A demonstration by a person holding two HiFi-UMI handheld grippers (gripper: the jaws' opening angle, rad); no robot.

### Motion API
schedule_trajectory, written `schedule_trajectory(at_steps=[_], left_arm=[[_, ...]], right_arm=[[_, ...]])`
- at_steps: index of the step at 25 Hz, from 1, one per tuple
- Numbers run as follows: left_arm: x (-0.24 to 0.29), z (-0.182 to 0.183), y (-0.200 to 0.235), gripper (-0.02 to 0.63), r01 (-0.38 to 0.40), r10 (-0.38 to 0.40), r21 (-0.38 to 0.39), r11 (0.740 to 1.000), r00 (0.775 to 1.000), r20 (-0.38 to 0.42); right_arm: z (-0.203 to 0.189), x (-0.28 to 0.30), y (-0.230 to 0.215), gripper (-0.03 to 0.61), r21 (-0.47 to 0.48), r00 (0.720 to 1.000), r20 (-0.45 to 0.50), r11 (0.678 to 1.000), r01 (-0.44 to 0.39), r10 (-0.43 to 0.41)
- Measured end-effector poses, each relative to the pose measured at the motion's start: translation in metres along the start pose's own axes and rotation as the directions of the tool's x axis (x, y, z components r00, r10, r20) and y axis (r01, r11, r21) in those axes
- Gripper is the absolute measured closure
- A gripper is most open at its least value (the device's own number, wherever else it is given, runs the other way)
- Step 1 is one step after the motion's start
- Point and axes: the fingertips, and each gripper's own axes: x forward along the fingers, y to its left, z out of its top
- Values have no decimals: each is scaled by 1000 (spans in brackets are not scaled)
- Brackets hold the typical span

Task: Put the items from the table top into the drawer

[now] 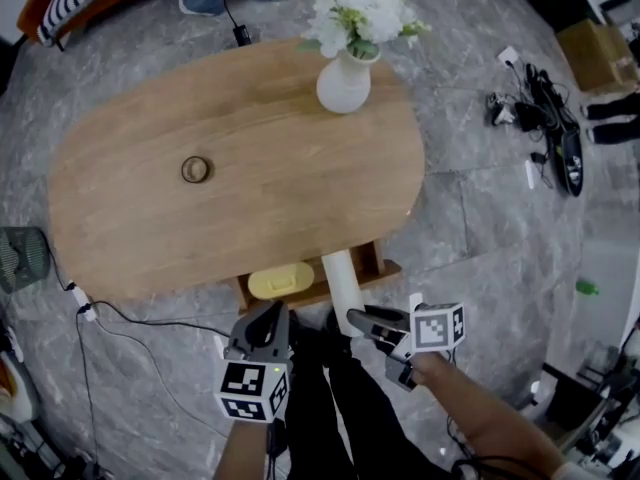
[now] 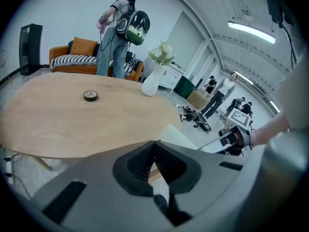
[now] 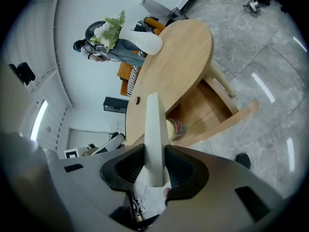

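A dark tape roll (image 1: 196, 169) (image 2: 90, 95) lies on the oval wooden table (image 1: 150, 228). Under the table's near edge the drawer (image 1: 375, 268) (image 3: 212, 105) stands pulled out, with a yellow container (image 1: 280, 280) (image 3: 173, 128) inside. My right gripper (image 1: 358, 318) (image 3: 155, 168) is shut on a long flat white item (image 1: 343, 286) (image 3: 154, 129) (image 2: 176, 135), which reaches over the drawer's front. My left gripper (image 1: 268, 313) (image 2: 154, 144) hangs just left of it, before the drawer, with its jaws shut and nothing between them.
A white vase of flowers (image 1: 345, 78) (image 2: 152, 83) stands at the table's far side. A person with a backpack (image 2: 118, 37) stands beyond the table by an orange sofa (image 2: 79, 57). Cables (image 1: 540, 118) lie on the floor to the right, a fan (image 1: 20, 258) to the left.
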Motion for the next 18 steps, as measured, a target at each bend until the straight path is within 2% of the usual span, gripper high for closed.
schedule_trajectory(at_steps=[3,7,12,15,18], left_arm=[[2,-7,-5,612,0,0,0,1000,1000,-6],[4,-14,-10,612,-1,1,-1,1000,1000,-8],[6,-21,-13,612,1,-1,1,1000,1000,-15],[4,-26,-11,612,-2,2,0,1000,1000,-24],[4,-28,-10,612,-6,6,2,1000,999,-31]], right_arm=[[-8,-3,-8,426,26,1000,-1,1000,-4,4],[-15,-4,-17,426,121,999,29,992,-43,40],[-13,-2,-38,426,205,996,77,977,-51,36],[-12,0,-54,426,313,994,111,949,-34,-1],[-6,6,-62,426,426,987,161,901,-77,8]])
